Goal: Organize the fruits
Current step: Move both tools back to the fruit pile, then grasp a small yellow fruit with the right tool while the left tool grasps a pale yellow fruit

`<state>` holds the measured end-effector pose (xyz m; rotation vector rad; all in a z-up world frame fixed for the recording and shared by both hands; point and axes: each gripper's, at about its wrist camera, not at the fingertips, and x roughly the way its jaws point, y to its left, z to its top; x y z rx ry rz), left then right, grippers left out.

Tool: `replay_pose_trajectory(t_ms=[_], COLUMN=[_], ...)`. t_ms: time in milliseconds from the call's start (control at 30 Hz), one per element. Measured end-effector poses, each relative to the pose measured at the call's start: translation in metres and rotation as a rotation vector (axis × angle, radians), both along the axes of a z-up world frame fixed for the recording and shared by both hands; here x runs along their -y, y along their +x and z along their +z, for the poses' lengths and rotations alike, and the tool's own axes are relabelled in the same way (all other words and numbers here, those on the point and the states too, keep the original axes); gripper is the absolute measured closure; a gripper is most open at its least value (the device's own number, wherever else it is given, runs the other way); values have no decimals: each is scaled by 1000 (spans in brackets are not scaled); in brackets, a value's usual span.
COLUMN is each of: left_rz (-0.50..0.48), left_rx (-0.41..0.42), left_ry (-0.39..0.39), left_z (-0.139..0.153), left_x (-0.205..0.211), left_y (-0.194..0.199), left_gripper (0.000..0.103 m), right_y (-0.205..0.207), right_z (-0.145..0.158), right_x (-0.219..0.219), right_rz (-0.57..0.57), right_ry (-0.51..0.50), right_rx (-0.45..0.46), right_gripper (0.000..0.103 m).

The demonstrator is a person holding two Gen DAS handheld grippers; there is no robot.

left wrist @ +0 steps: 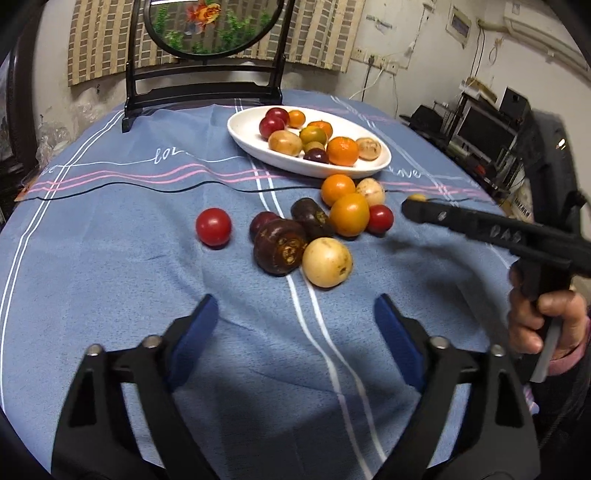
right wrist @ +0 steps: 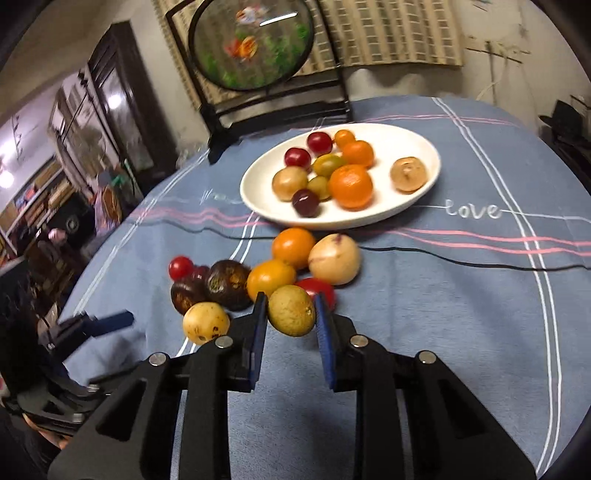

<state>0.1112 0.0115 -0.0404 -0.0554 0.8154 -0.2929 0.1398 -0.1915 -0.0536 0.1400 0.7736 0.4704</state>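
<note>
Held fruit (left wrist: pixel 416 197): from my left wrist view, only a yellow sliver shows past my right gripper (left wrist: pixel 415 210); its fingertips blur there.
Red tomato (right wrist: pixel 318 288): half hidden behind my right fingers (right wrist: pixel 325 332) and the fruit between them.
Dark plum (right wrist: pixel 199 272): mostly covered by the purple fruit (right wrist: pixel 228 282) in front.
Round screen (left wrist: pixel 212 27): top cut off by the edge in my left view; smeared in my right.
Left gripper (right wrist: pixel 110 320): blurred in my right view, grip unclear.
Shelves (right wrist: pixel 40 192): too blurred to read.
</note>
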Motion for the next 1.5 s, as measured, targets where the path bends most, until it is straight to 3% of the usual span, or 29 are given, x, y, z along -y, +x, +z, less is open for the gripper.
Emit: replay_pose_trajectory(t_ms=[33, 133, 467, 700, 867, 1233, 1500], left_rz=[-2, -20, 20, 8, 19, 27, 14], left_rx=[-6, -28, -79, -70, -80, -80, -23], left_ry=[8, 24, 82, 121, 137, 102, 62], left_z=[-1, -4, -12, -12, -14, -13, -1], left_x=[4, 20, 43, 54, 56, 50, 40], left_y=[2, 8, 37, 46, 51, 48, 28], left_gripper=[34, 44, 47, 51, 63, 64, 65], right_y=[1, 0, -9, -13, -14, -11, -8], right_z=[0, 0, 4, 8, 6, 4, -4], right_x=[3, 8, 8, 9, 8, 9, 3], right_rz=[-4, -10, 12, 22, 34, 21, 19], right_ry=[12, 30, 64, 77, 80, 72, 32], right_rx=[-5, -13, -8, 6, -3, -13, -32], right_gripper=[77, 77, 77, 77, 77, 77, 77])
